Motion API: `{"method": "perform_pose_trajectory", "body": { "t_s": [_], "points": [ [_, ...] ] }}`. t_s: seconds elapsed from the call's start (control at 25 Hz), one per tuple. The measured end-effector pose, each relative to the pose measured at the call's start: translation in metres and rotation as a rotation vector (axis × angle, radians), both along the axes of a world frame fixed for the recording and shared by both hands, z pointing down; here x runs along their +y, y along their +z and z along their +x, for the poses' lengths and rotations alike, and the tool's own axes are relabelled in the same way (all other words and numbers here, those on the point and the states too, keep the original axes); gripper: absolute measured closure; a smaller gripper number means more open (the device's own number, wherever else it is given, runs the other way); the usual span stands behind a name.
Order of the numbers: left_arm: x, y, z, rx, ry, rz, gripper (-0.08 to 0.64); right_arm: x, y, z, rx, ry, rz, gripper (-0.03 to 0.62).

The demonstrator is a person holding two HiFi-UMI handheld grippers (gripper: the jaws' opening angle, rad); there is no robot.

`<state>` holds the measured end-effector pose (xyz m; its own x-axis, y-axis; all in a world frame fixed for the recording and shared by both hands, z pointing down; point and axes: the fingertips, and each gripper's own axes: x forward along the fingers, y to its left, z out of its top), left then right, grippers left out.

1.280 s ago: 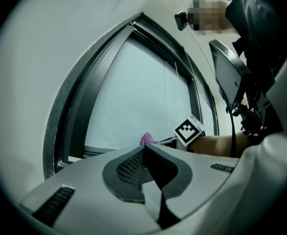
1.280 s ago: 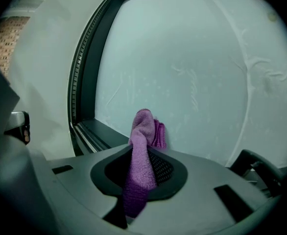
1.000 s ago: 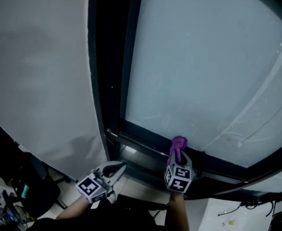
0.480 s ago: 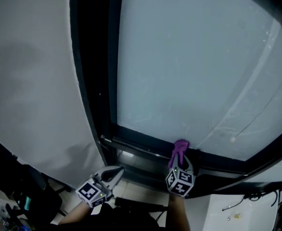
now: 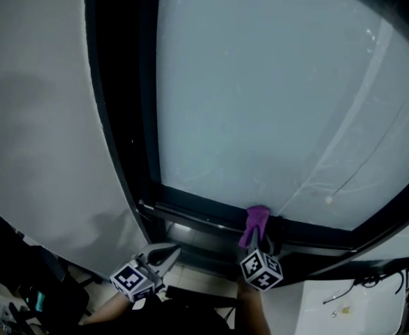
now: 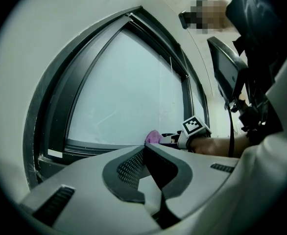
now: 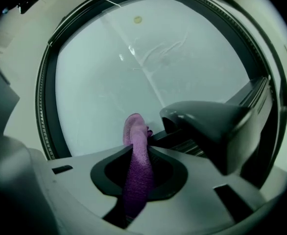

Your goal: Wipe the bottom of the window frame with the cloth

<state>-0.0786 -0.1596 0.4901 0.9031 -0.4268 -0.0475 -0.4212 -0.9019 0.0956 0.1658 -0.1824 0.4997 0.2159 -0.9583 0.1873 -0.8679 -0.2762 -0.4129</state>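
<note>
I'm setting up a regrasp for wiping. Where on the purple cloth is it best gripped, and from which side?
Probably its lower length, from the room side, as the right gripper holds it. The cloth is a narrow strip running along the jaws, which leaves its bunched top end free to press on the bottom frame rail.

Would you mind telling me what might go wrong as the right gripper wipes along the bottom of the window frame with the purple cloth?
1. The right gripper pinches the purple cloth as a narrow bunch, so dragging it along the bottom rail might pull it loose.
2. Little cloth sticks out past the jaws, so their hard tips could scrape the rail or the glass.
</note>
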Motion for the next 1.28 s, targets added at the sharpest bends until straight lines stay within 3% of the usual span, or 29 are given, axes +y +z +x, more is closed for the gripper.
{"method": "perform_pose_trajectory", "body": {
  "t_s": [0.32,0.56,0.8,1.04,1.28],
  "points": [
    [0.007,-0.001,0.028,-0.02,0.075,0.007,0.56,0.029,0.007,0.024,-0.02,0.096,0.052,0.526],
    [0.012,-0.001,0.047,-0.03,0.122,0.013,0.56,0.038,0.007,0.038,0.068,0.073,0.012,0.526],
    [0.017,-0.001,0.063,-0.042,0.139,0.014,0.56,0.048,0.003,0.055,0.296,0.06,-0.069,0.525],
    [0.021,-0.004,0.081,-0.038,0.145,0.017,0.56,0.051,-0.001,0.081,0.463,0.036,-0.131,0.526],
    [0.019,-0.005,0.092,-0.043,0.108,0.017,0.56,0.045,-0.01,0.085,0.602,-0.054,-0.184,0.526]
  ]
}}
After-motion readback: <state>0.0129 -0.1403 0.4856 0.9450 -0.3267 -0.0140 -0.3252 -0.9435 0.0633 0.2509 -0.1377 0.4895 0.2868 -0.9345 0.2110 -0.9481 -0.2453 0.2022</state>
